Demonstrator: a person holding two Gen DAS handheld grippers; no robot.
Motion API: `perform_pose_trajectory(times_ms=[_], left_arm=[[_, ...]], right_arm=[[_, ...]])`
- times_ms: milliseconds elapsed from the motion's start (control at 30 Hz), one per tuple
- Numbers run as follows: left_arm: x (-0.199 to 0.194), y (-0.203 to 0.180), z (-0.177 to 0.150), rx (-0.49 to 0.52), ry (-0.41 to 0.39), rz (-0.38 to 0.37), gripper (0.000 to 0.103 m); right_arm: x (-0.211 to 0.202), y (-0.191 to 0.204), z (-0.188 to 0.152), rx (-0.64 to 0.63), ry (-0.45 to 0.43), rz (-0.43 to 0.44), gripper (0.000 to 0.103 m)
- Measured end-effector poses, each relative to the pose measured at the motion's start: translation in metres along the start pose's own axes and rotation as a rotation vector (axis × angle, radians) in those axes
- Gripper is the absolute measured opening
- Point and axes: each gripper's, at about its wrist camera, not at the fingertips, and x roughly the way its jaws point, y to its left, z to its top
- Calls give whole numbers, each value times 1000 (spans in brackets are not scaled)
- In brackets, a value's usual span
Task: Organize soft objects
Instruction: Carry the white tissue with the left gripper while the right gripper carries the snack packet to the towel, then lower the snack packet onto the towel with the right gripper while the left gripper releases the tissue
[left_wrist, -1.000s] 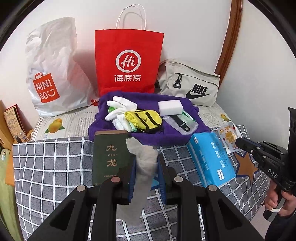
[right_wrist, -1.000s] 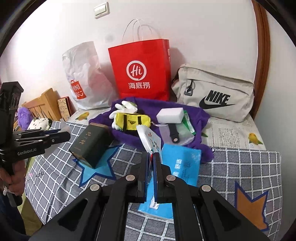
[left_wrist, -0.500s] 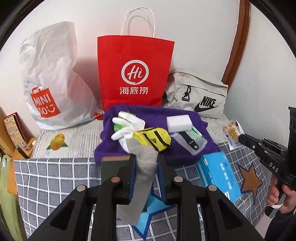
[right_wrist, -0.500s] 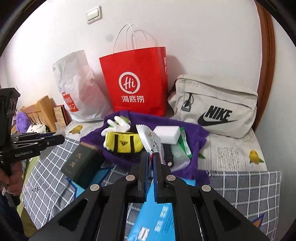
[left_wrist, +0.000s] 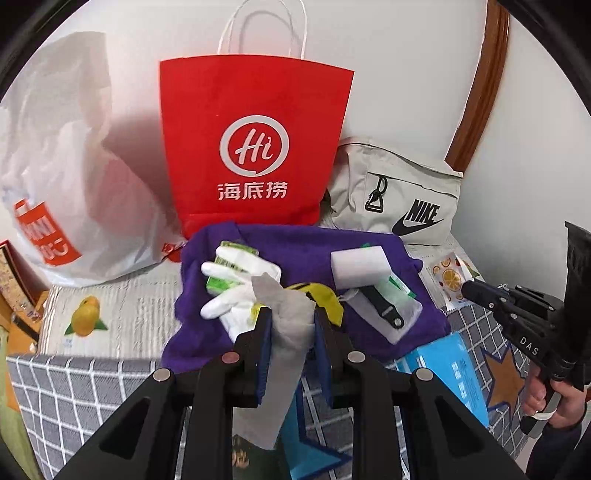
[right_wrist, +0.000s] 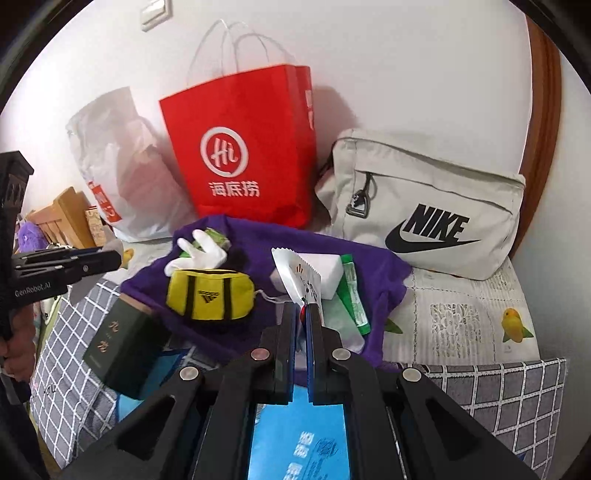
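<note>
You moved both grippers in over purple cloth (left_wrist: 303, 243), now frame centre. Left gripper (left_wrist: 291, 317) clamps grey rag (left_wrist: 286, 332); right gripper (right_wrist: 302, 314) pinches white sachet (right_wrist: 295, 275). Drop-off likely close.

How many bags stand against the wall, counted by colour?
Red bag: 1
White bag: 1
Beige bag: 1
Total: 3
</note>
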Motion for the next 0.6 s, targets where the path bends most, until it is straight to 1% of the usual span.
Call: perform_pose_trajectory(times_ms=[333, 600], left_arm=[[49, 6, 24, 3, 48, -15, 21], [91, -8, 34, 31, 107, -55, 21]], right_arm=[[52, -14, -1, -1, 87, -3, 5], [80, -24, -10, 15, 157, -5, 5]])
